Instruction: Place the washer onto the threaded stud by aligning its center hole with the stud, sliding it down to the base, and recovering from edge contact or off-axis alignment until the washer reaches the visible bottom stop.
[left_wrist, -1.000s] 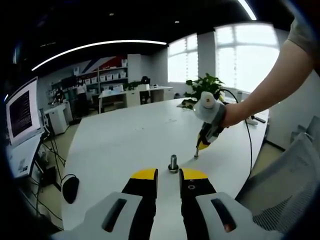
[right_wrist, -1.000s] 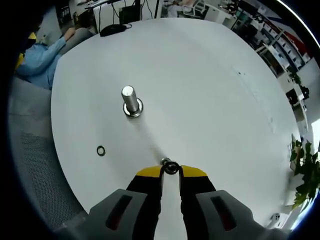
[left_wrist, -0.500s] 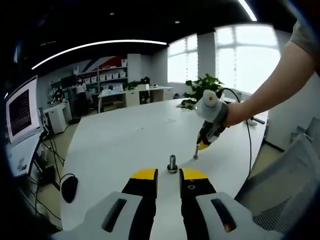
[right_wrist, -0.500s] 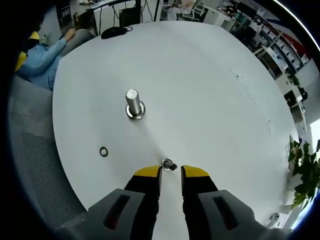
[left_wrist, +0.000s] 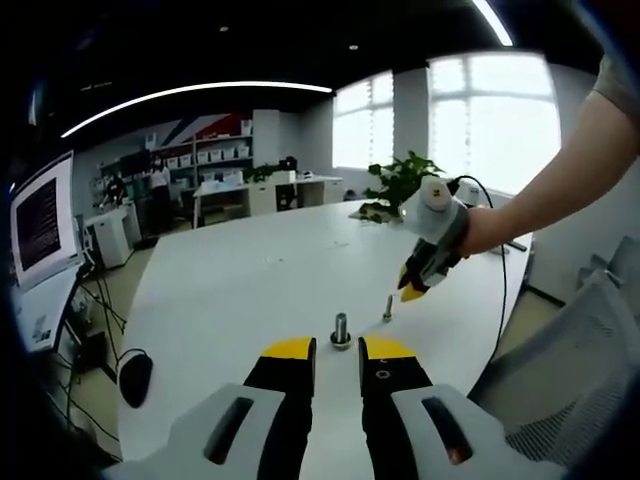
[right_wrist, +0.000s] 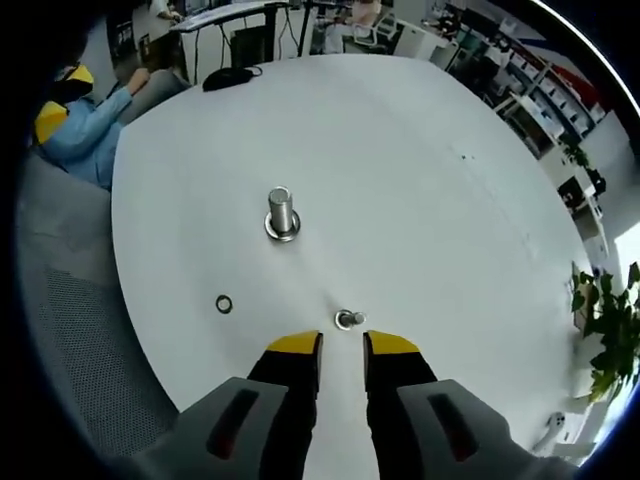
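Your right gripper (right_wrist: 341, 347) stands released above the small steel stud (right_wrist: 348, 320); left gripper (left_wrist: 337, 352) likewise empty. Next, fetch the dark loose washer ring (right_wrist: 224, 303).

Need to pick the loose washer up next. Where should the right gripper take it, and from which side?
The washer lies flat on the table, apart from the larger stud. Probably come straight down with the right gripper, jaws straddling its rim across the diameter; flat, thin, no side purchase.
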